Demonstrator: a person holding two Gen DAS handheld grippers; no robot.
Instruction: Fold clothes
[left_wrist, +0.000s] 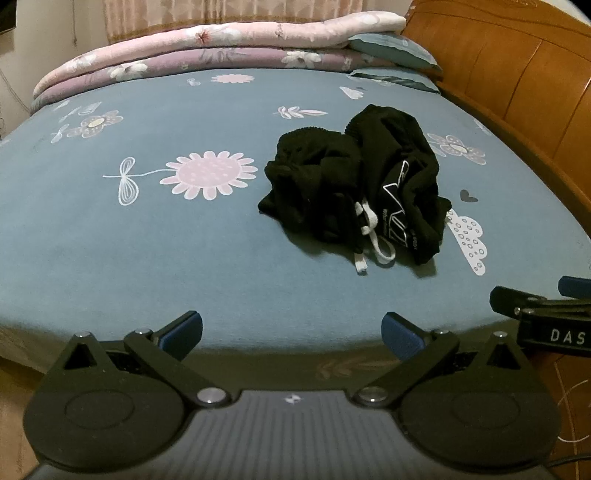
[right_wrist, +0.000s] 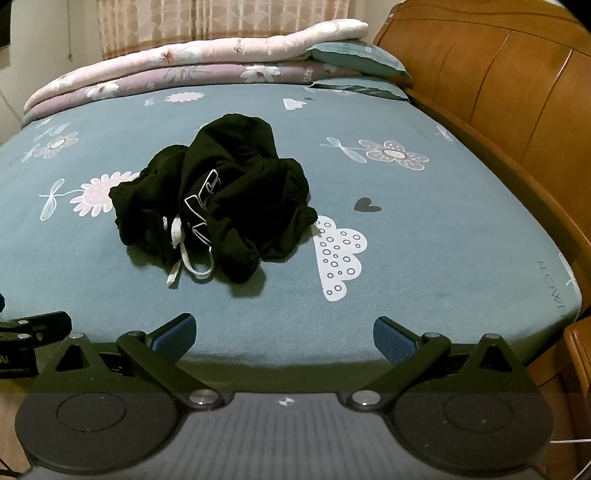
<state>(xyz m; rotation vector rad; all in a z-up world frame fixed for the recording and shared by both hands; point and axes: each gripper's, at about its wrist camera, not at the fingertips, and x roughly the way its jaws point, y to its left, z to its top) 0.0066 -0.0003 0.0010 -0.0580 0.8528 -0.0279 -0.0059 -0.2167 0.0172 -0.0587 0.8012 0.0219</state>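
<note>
- Bed sheet (left_wrist: 147, 240), blue, flower print: my work surface.
- Black shorts (left_wrist: 354, 184), crumpled mid-bed, white drawstring (left_wrist: 369, 236) trailing toward me.
- My left gripper (left_wrist: 291, 332): spread, holding nothing, at the near bed edge.
- My right gripper (right_wrist: 284, 334): likewise spread, holding nothing.

Bed: blue flower-print sheet (left_wrist: 184, 240)
On it, middle: crumpled black garment (left_wrist: 354, 184)
Far edge: folded quilts (left_wrist: 207, 48), pillows (left_wrist: 391, 44)
</note>
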